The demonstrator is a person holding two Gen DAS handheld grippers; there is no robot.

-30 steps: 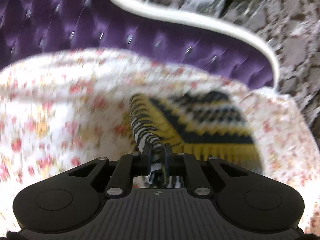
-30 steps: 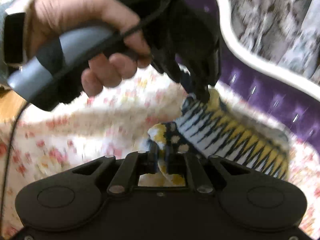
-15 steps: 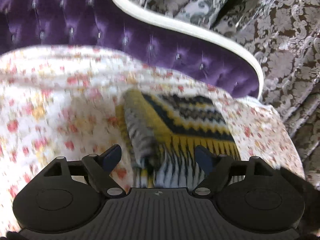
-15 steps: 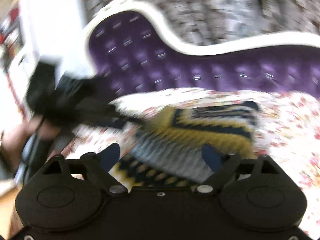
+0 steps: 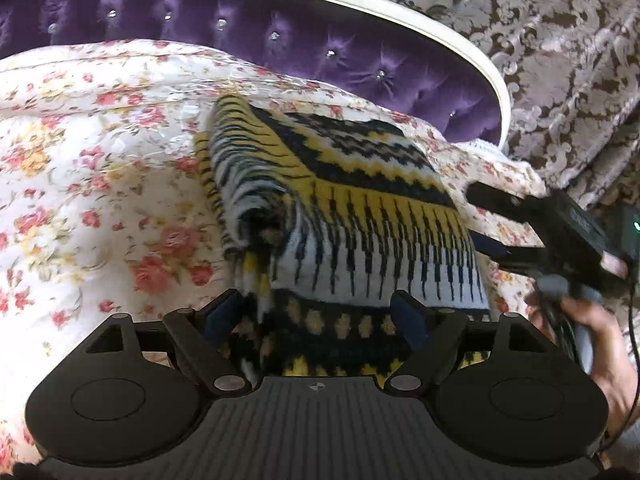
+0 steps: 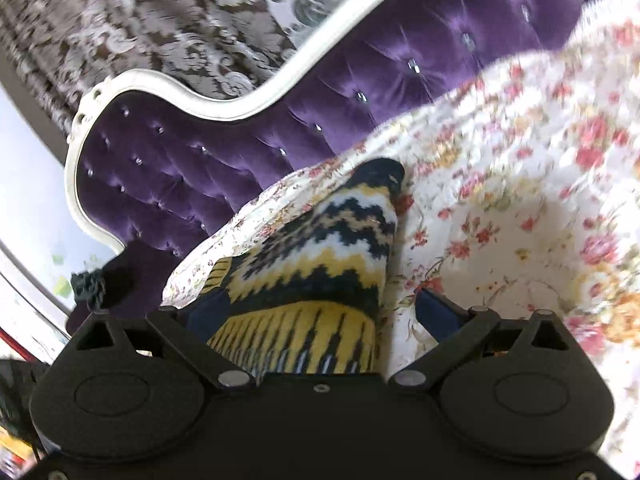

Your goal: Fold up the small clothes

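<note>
Folded knit garment (image 5: 352, 184), fuzzy yellow, black and white zigzag pattern, lies on quilted floral bedspread (image 5: 100, 168) before tufted purple velvet headboard (image 5: 280, 40). Your left gripper (image 5: 320, 316) gapes wide, fabric between fingers, ungripped. Your right gripper (image 6: 320, 316) likewise spread over garment edge. No legible writing.
</note>
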